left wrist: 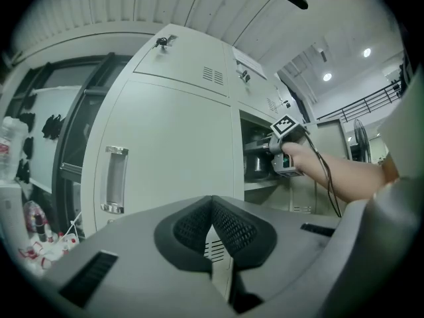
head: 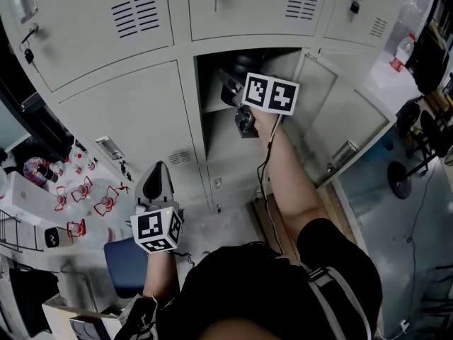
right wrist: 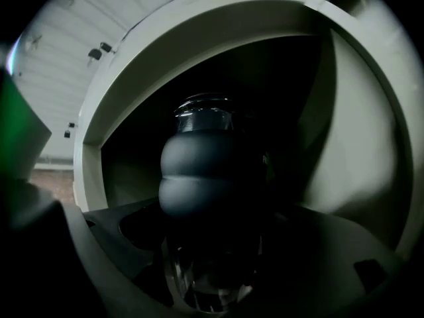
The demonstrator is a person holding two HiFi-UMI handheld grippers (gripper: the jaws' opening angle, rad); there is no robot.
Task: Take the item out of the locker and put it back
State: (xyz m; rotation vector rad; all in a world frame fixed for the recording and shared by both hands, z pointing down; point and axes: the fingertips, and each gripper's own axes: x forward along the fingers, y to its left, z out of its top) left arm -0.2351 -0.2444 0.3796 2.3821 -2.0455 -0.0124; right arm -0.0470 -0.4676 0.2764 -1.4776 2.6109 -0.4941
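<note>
The right gripper (head: 233, 91) was inside the open locker compartment (head: 212, 101), jaws closed round a dark bulbous container (right wrist: 202, 171) that was inside the compartment too. The left gripper (head: 157, 188) hung below it, pinched shut on nothing. Removal or return – I couldn't judge which – looked unfinished.

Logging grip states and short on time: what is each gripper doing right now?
Left gripper: shut, nothing between its jaws.
Right gripper: inside the locker, jaws apparently closed on a dark rounded item.
</note>
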